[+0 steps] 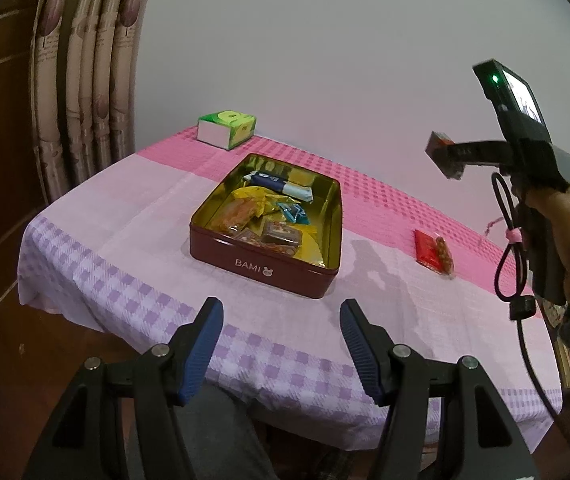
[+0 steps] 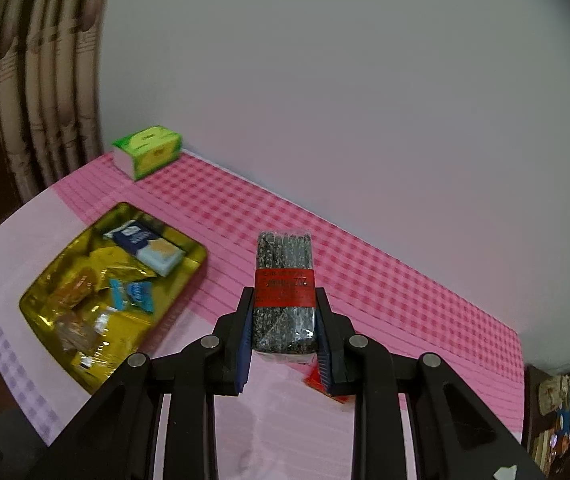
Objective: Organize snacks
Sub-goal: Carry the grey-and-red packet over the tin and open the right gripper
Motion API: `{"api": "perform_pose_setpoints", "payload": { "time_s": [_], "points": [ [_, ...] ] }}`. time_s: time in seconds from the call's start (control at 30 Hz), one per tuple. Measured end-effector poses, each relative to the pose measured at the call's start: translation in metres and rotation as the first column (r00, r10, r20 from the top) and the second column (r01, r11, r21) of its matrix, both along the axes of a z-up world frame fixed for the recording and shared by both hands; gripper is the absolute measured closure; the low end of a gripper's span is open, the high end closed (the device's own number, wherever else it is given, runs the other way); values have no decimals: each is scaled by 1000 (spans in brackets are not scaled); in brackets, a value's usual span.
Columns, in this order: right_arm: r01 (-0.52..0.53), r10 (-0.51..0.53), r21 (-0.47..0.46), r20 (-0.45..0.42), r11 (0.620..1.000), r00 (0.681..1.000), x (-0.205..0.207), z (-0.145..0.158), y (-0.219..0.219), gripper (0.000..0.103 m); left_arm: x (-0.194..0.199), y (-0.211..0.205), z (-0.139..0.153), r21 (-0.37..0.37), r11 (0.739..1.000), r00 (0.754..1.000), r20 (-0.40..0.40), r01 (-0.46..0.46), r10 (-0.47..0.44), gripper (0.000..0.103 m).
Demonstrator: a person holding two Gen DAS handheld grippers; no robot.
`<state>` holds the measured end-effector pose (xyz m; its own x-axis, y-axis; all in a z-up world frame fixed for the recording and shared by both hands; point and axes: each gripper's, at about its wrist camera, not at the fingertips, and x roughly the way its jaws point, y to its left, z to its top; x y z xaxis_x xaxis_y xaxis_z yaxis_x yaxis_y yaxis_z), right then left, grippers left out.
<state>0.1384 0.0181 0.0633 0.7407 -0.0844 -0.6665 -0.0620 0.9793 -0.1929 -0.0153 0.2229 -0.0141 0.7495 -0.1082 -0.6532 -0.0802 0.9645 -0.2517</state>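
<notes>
Two claws share the work here. My right claw (image 2: pixel 283 322) is clamped on a dark seed bar (image 2: pixel 283 292) with a red band, its blue pads pressing the bar's long sides just below and across that band, so that the bar juts forward along the fingers and its far end stays free. I judge this side grip is chosen so the bar can be lowered flat into the tin (image 2: pixel 201 258) without the fingers fouling the wall. From the left wrist view, the same bar (image 1: pixel 439 148) hangs in the air, well above the bench (image 1: pixel 157 200) and to the right of the tin (image 1: pixel 221 256), so the carry is under way and the drop is not yet made.

My left claw (image 1: pixel 281 344) stands apart, holding nothing and touching nothing, poised over the near bench edge and facing the tin, presumably waiting its turn.

Inside the tin lie several wrapped snacks: a blue-and-white pack (image 1: pixel 281 185) at the back, yellow wrappers (image 1: pixel 253 200) in the middle. One red packet (image 1: pixel 433 254) lies on the cloth to the right of the tin, well apart from it, apparently the remaining item. The green box (image 1: pixel 227 128) at the far corner seems to play no part.
</notes>
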Motion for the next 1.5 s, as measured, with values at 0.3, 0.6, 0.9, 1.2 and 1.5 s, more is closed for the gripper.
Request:
{"api": "perform_pose_setpoints", "payload": {
  "time_s": [0.3, 0.6, 0.9, 1.2, 1.5],
  "points": [
    [-58, 58, -16, -16, 998, 998, 14, -5, 44, 79, 3, 5, -2, -17, 1000, 1000, -15, -17, 17, 41],
    [-96, 95, -18, -38, 995, 995, 28, -14, 78, 79, 5, 12, -4, -35, 999, 999, -27, -37, 36, 41],
    [-146, 145, -1, -89, 989, 985, 46, -40, 118, 79, 8, 19, -7, -56, 997, 998, -49, -52, 49, 41],
    [-169, 169, 8, -141, 986, 975, 70, -71, 145, 79, 17, 28, -18, -81, 994, 993, -98, -71, 63, 41],
    [-84, 90, 34, -224, 996, 970, 96, -113, 133, 79, 21, 35, -24, -117, 989, 989, -131, -86, 70, 41]
  ]
}}
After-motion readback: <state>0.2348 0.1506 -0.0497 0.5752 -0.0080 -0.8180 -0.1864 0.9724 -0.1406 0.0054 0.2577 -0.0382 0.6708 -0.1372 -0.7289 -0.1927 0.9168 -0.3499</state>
